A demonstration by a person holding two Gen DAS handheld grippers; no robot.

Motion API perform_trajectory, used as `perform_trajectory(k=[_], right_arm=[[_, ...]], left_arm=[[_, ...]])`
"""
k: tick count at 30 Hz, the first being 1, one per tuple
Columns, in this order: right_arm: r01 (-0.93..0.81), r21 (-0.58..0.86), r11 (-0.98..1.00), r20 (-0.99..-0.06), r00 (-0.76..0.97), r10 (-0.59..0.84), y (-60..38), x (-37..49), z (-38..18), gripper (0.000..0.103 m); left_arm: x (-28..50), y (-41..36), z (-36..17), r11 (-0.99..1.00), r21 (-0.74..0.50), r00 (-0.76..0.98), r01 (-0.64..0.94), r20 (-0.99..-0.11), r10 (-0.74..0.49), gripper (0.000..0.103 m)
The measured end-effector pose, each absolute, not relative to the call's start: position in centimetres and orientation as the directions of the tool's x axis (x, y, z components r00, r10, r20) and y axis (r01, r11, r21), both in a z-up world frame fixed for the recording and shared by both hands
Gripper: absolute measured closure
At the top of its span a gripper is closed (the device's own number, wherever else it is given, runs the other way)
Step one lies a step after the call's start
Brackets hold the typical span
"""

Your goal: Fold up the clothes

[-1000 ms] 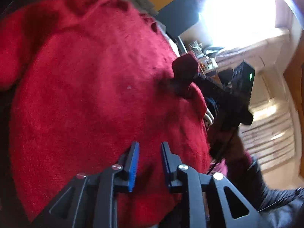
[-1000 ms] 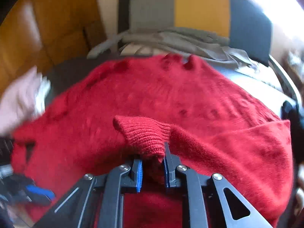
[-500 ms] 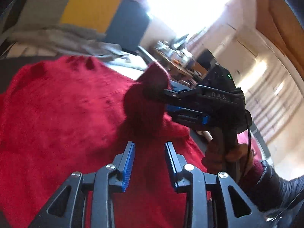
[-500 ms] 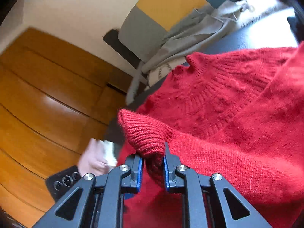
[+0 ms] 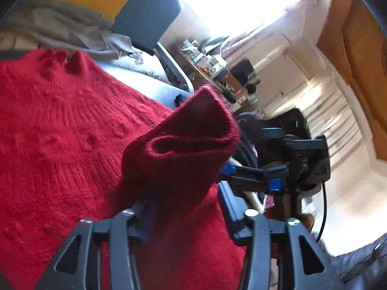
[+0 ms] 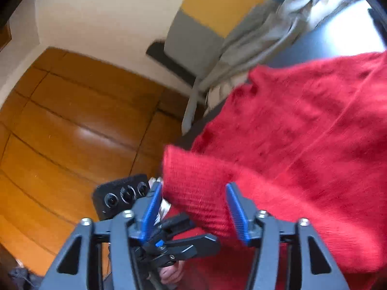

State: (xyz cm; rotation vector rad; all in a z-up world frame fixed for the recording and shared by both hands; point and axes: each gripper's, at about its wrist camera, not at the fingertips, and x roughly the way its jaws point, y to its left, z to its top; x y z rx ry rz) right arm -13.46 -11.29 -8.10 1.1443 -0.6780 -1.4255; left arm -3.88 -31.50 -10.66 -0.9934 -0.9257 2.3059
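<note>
My right gripper [image 6: 193, 207] stands wide, blue pads apart, the sleeve cuff [image 6: 193, 183] loose between them at twelve o'clock. My left gripper [image 5: 186, 207] is wide too, the cuff [image 5: 183, 149] filling its gap. The red sweater [image 5: 60, 133] spreads flat towards nine o'clock, grey clothes [image 5: 72, 29] piled beyond its collar.

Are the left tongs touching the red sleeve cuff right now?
Touching. In the left wrist view, the red sleeve cuff sits between the open left tongs, and its fabric drapes over one pad, partly hiding it. The other pad shows clear.
</note>
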Motion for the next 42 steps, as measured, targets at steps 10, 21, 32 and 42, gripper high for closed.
perform_trajectory(k=[10,21,32,42], right_arm=[[0.428,0.79,-0.439,-0.449,-0.083,-0.889,-2.2,-8.2,-10.4,0.029],[0.459,0.686,-0.564,-0.551,-0.178,-0.815,0.3,-6.5,-13.2,0.028],[0.554,0.618,-0.558,-0.558,-0.19,-0.808,0.6,-5.6,-13.0,0.028],[0.591,0.533,-0.605,-0.621,-0.212,-0.754,-1.9,-6.1,-10.5,0.029]], left_arm=[[-2.7,-34.8,-11.9,-0.508,-0.861,-0.756,0.017,-0.344,0.557,0.091],[-1.6,-36.3,1.7,-0.594,-0.781,-0.85,-0.192,-0.171,0.499,0.091],[7.4,-43.7,1.1,-0.65,-0.76,-0.95,-0.003,-0.2,0.238,0.091],[13.4,-46.4,-12.0,-0.504,-0.812,-0.885,0.293,-0.431,0.179,0.091]])
